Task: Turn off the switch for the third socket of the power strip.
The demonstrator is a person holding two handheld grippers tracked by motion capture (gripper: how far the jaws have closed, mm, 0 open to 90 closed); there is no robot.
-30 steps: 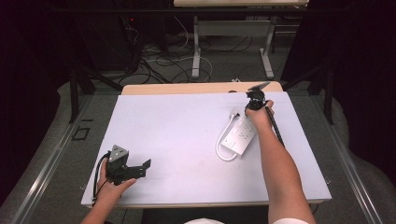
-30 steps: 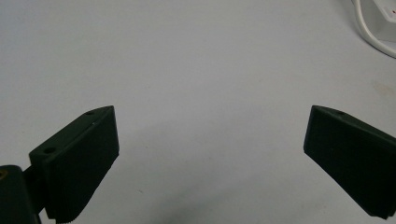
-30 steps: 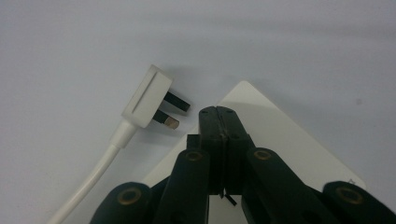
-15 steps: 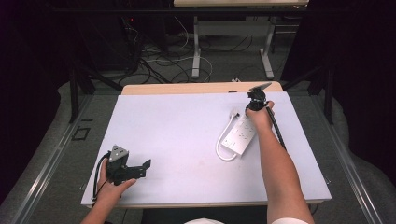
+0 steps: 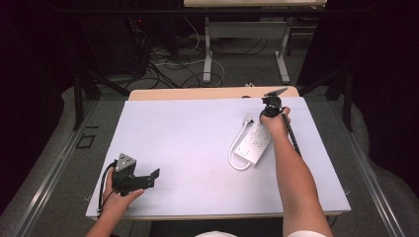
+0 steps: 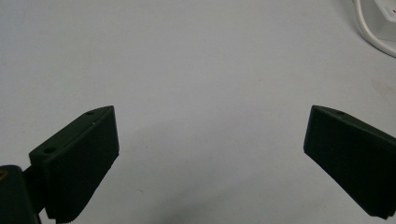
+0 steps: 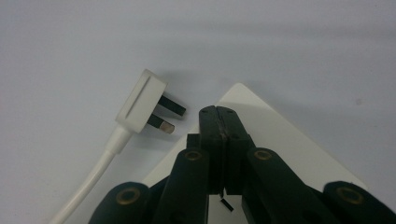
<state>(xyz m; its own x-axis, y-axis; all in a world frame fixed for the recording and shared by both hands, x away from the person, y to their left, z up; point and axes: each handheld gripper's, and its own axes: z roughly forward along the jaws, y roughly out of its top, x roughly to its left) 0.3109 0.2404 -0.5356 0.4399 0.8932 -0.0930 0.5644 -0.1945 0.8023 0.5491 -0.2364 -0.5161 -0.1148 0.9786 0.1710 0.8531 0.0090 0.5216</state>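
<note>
Power strip lies right of centre on the table, long axis running lower left to upper right; its plug rests just beside the far end. Right gripper, jaws pressed together and empty, hovers over that end, plug upper left of the tips; left gripper, jaws spread, sits well apart at lower left.

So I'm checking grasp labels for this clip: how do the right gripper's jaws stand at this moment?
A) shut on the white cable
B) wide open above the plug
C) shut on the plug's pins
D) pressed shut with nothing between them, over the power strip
D: in the right gripper view the right gripper has its jaws pressed together, empty, above the power strip, with the plug lying apart on the table.
</note>
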